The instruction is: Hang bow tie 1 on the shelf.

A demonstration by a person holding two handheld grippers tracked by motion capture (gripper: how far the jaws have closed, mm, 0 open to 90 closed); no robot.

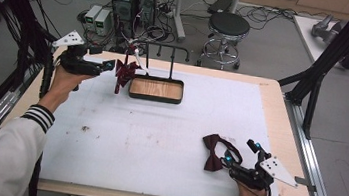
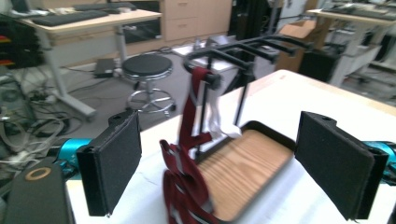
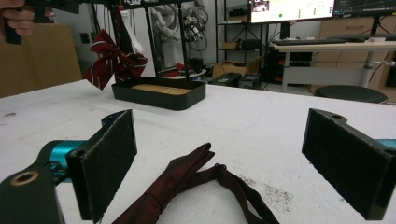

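Note:
A dark red striped bow tie [image 1: 124, 73] hangs by its strap from the black rack [image 1: 168, 49], just left of the rack's wooden tray base [image 1: 156, 89]. My left gripper [image 1: 109, 66] is at its left side. In the left gripper view the striped bow tie [image 2: 184, 186] dangles between the open jaws of my left gripper [image 2: 224, 172], with neither pad touching it. A plain dark red bow tie [image 1: 215, 153] lies on the white mat near the front right. My right gripper [image 1: 242, 152] stands open over it; the plain bow tie [image 3: 187, 184] lies between the wide jaws of my right gripper [image 3: 224, 168], untouched.
The white mat [image 1: 157, 136] covers most of the wooden table. The tray base [image 3: 159, 95] sits at the back centre. A black stool [image 1: 227, 26] and computer towers [image 1: 134, 0] stand on the floor behind. A black frame post [image 1: 315, 80] rises at the table's right edge.

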